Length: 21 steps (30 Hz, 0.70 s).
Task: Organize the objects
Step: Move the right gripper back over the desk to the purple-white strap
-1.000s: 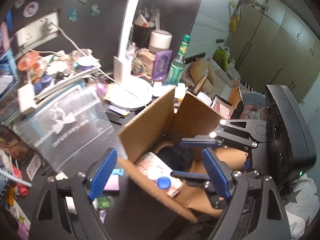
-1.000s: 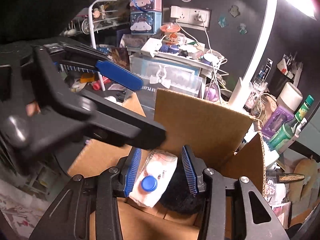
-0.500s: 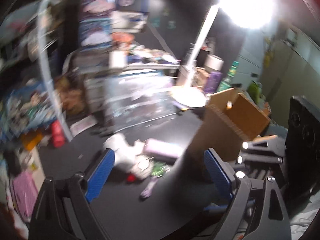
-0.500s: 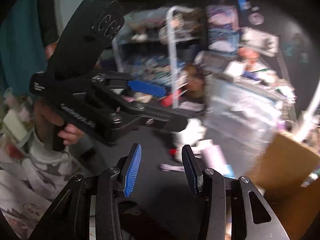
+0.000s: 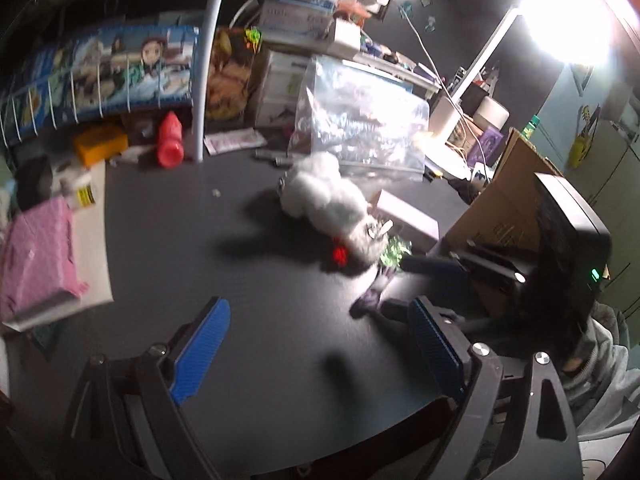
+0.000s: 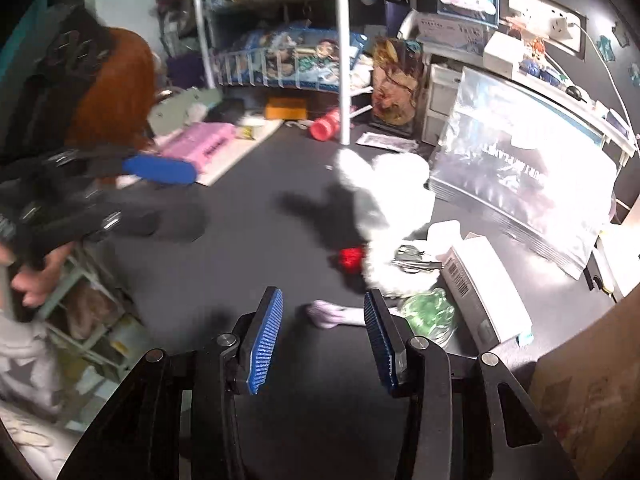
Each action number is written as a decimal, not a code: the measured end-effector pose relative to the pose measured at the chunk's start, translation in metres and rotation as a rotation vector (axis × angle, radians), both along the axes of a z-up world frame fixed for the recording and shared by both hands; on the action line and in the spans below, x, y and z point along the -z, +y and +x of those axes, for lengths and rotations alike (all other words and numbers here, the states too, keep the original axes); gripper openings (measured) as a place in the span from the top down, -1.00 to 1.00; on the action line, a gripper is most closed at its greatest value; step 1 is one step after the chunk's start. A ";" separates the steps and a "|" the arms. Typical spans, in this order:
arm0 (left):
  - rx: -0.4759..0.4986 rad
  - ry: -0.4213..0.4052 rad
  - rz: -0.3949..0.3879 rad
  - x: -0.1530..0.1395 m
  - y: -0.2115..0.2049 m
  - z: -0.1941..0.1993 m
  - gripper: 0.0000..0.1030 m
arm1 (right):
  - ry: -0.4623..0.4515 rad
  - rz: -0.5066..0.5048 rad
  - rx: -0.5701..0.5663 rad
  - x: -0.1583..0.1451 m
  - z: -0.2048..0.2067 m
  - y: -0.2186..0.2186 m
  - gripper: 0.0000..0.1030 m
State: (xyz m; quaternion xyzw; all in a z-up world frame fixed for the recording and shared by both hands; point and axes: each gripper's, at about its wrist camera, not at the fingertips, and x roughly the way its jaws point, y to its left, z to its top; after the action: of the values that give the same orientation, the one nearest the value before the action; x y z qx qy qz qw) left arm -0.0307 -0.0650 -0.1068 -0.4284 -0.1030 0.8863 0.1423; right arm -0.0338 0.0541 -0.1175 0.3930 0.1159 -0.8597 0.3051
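On the black table (image 5: 248, 360) lies a small pile: a white fluffy plush (image 5: 324, 200), a red piece (image 5: 340, 256), a green crinkly item (image 5: 394, 250), a pale box (image 5: 404, 220) and a small lilac object (image 5: 374, 292). My left gripper (image 5: 316, 320) hangs wide open over bare table, short of the pile. My right gripper (image 6: 322, 304) is empty and its jaws are opening. The lilac object (image 6: 332, 316) lies on the table just past its tips. Beyond it are the plush (image 6: 384, 208), the red piece (image 6: 351, 260) and the green item (image 6: 428, 312).
A cardboard box (image 5: 516, 208) stands at the right. A clear plastic bag (image 6: 520, 184) leans behind the pile. A barcoded white box (image 6: 480, 280) and keys (image 6: 412, 258) lie by the plush. A pink box (image 5: 36, 256), a red bottle (image 5: 170, 140) and shelves crowd the far left.
Both grippers swung left, away from the open cardboard box and down toward the table pile. The right jaws stand slightly wider than before.
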 end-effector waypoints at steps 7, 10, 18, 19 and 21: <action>-0.003 -0.005 -0.006 0.001 0.000 -0.001 -0.73 | -0.055 0.005 0.012 0.020 -0.025 0.002 -0.16; -0.005 -0.003 -0.017 0.000 -0.001 -0.002 -0.73 | -0.079 -0.003 0.015 0.021 -0.028 0.005 -0.22; -0.010 0.002 -0.015 -0.002 -0.003 -0.002 -0.73 | -0.196 -0.026 0.031 0.020 -0.024 0.011 -0.23; -0.009 0.004 -0.013 -0.003 -0.003 -0.002 -0.73 | -0.195 -0.022 0.040 0.020 -0.022 0.012 -0.23; -0.007 0.007 -0.002 -0.004 -0.003 -0.002 -0.73 | -0.190 -0.016 0.053 0.021 -0.020 0.012 -0.23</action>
State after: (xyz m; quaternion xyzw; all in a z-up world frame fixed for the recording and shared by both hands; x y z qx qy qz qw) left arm -0.0327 -0.0679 -0.1028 -0.4253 -0.1031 0.8884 0.1390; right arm -0.0537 0.0657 -0.1387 0.4731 0.0691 -0.8273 0.2950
